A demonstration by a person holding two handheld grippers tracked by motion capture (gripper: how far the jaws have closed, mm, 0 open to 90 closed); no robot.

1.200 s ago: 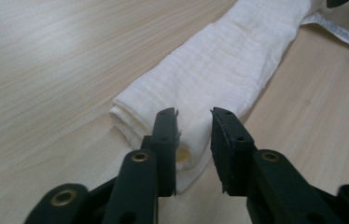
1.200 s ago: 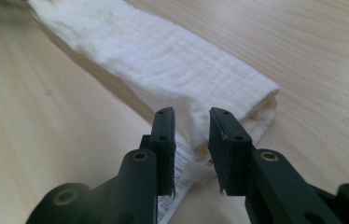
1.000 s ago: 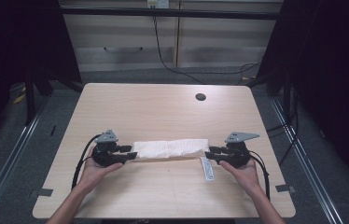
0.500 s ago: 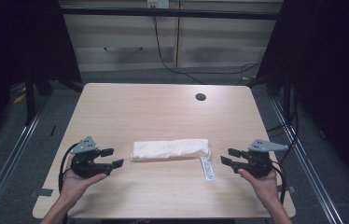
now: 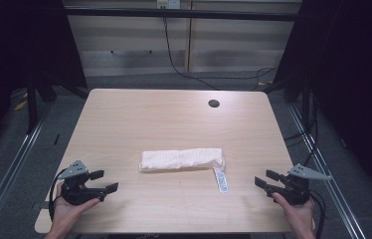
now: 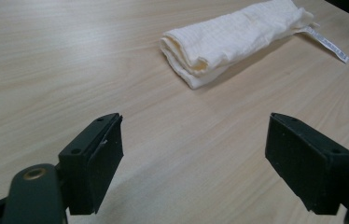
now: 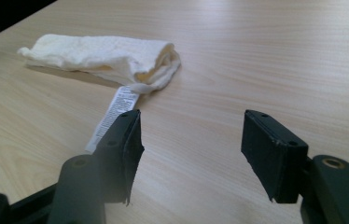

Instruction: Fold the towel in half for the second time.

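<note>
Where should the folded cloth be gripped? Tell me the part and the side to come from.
Grip the folded cloth at its two short ends, each gripper coming in from its own side. It lies flat as a long roll across the table, its layered ends facing outward; avoid the loose label at its right end.

Even overhead light on the counter, dark surround, soft near-field focus.
In the high view we see the counter (image 5: 174,119) evenly lit from above, no glare, while both sides of the room fall to near black; the picture is slightly soft and low in detail. In the gripper views we note the folded cloth (image 6: 228,39) sharp, with a faint shadow beneath its near edge; the black fingers (image 7: 275,158) up close are blurred at the bottom edge, casting dim soft shadows on the wood.
</note>
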